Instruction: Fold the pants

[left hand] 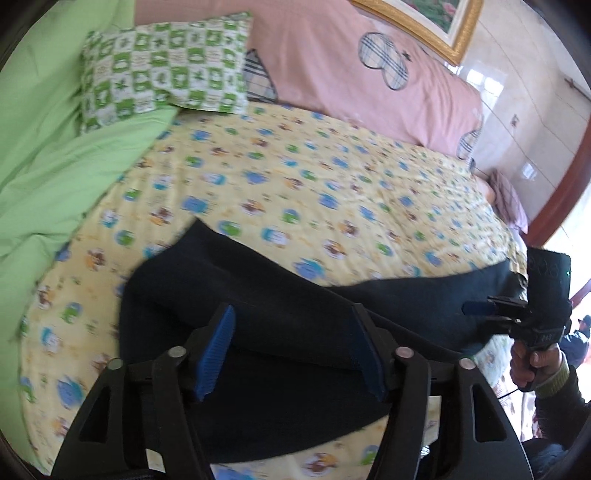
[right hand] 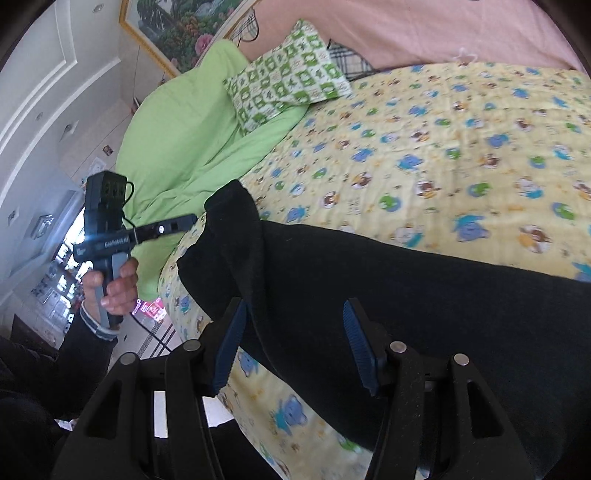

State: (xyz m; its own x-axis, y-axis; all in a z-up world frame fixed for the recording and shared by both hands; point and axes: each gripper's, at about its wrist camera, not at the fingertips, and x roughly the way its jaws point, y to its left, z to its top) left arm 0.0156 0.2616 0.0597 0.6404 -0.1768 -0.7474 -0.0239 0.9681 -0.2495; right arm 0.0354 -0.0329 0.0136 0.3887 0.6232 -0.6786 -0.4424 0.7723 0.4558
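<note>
Dark navy pants lie across the near part of a bed with a yellow cartoon-print sheet. In the left wrist view my left gripper is open, its blue pads spread just above the pants, holding nothing. My right gripper shows at the right edge there, over the far end of the pants. In the right wrist view my right gripper is open above the pants, near a raised folded end. My left gripper appears at the left, beside that end.
A green patterned pillow and a green blanket lie at the bed's left. A pink headboard cushion runs along the back. A framed picture hangs on the wall. The bed edge drops to the floor.
</note>
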